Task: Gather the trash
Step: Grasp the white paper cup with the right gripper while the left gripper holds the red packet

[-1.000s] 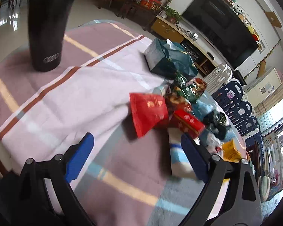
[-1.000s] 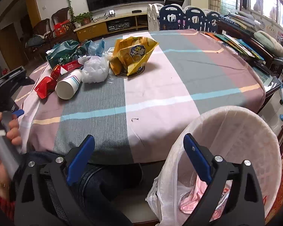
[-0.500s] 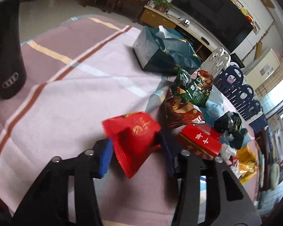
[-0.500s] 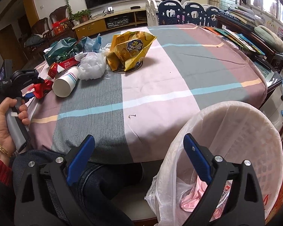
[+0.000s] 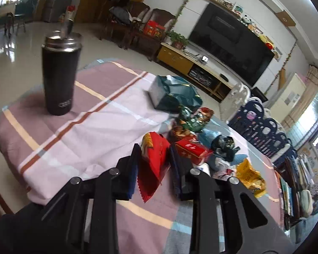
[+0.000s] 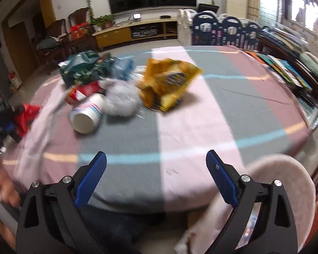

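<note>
My left gripper (image 5: 153, 165) is shut on a red snack wrapper (image 5: 153, 158) and holds it off the striped tablecloth; the wrapper also shows in the right wrist view (image 6: 26, 116). A pile of trash lies beyond it: a red carton (image 5: 193, 151), green wrappers (image 5: 190, 118), a dark teal bag (image 5: 173, 94) and a yellow chip bag (image 5: 249, 176). My right gripper (image 6: 155, 176) is open and empty over the table's near edge. In its view lie a paper cup (image 6: 88, 116), a white plastic wad (image 6: 120, 100) and the yellow chip bag (image 6: 169, 82). The white bin (image 6: 271, 190) with a liner is at the lower right.
A black tumbler (image 5: 60, 76) stands upright at the table's far left. Books (image 5: 290, 188) lie along the table's right edge. Blue chairs (image 6: 226, 29) and a TV cabinet (image 6: 135, 30) stand beyond the table. The person's leg is under the right gripper.
My left gripper closed on the red wrapper and lifted it off the cloth. My right gripper swung left and up over the table, away from the bin; its view is motion-blurred.
</note>
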Tool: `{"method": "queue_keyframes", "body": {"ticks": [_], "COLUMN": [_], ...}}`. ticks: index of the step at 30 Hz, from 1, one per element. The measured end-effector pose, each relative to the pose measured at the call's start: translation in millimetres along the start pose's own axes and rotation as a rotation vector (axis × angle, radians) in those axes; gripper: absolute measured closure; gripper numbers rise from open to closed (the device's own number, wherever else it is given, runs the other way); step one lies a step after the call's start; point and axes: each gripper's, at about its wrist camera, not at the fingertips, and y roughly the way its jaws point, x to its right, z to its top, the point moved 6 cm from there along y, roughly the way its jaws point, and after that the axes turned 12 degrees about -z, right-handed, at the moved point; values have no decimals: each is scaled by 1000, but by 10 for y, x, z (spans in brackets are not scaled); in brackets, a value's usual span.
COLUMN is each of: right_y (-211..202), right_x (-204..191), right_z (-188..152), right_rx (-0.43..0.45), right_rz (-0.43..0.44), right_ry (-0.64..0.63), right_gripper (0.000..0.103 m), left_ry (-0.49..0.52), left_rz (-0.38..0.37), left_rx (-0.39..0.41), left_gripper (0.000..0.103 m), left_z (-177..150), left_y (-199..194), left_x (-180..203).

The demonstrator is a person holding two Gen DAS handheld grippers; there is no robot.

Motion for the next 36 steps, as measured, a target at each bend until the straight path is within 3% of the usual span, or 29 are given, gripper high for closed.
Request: {"method": "queue_keyframes", "body": {"ticks": [4,7,10,13,18,19,20,26,36], "right_y": [104,249,462,667,886,898,900,724,236], "right_x": [-630,-1096,-1408,-1585,-1702,-1716,-1721,-1583,-1028], "right_z": [366,478,493,469,395,375,350,256,4], "right_rx": [40,20,-23,-46,-73,-73,-78,-59,-63], "right_rz": [71,114,81,22,-22,-24,-27,-5,63], "right_ry": [-94,-177,-236,-280,-338,-352,-366,-346,-252], "right_gripper": [10,10,10,10,14,29,35,36,36], "left_ry": [-94,-199,-266,-271,-260,-266,-274,-310,-270], "left_rz": [105,159,168,161,154,153,152,153,125], "left_rx": [40,54,44,29,21,18,16,2,23], "left_gripper": [74,74,74,74,74,74,74,73,74], "left_z": [75,76,49,29,27,22,18,-15,31], "left_y": [-72,-110,-93,-60,-20,-13,-9,14,3], "left_x": [-318,-616,-777,-791,-754,-764,-778,-836,-737]}}
